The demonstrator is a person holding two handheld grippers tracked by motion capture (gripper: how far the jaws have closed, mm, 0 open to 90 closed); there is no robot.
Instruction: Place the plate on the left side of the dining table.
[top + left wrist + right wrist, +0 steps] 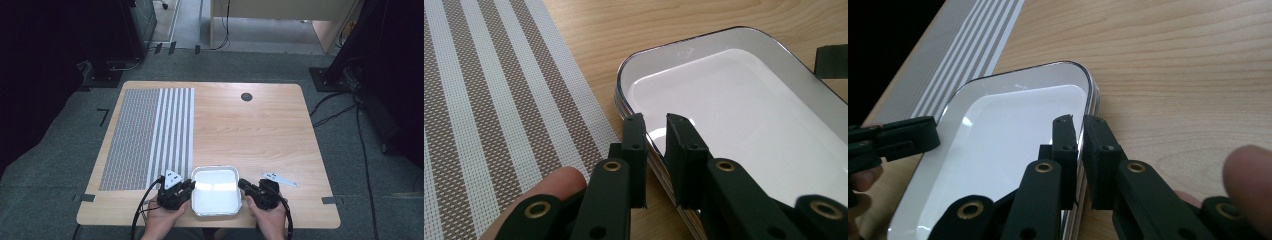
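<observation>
A white tray (pixel 216 197) with a thin dark rim is seen at the near edge of the wooden tabletop (pixel 260 130), just beside the striped mat (pixel 150 135), with its left rim close to the mat's edge. It is flanked by both tongs: the left tongs (pixel 656 132) are set astride its left rim, one jaw inside and one outside, and the right tongs (pixel 1079 135) are set likewise over its right rim. Each pair is nearly closed on the rim, though whether the metal is actually pinched cannot be told. The tray is judged to be stiff, light and empty, with a glossy, enamel-like surface that is likely to be slippery and easily chipped. The two long rims are judged the best places for a hold, taken evenly on both sides so that it is kept level.
</observation>
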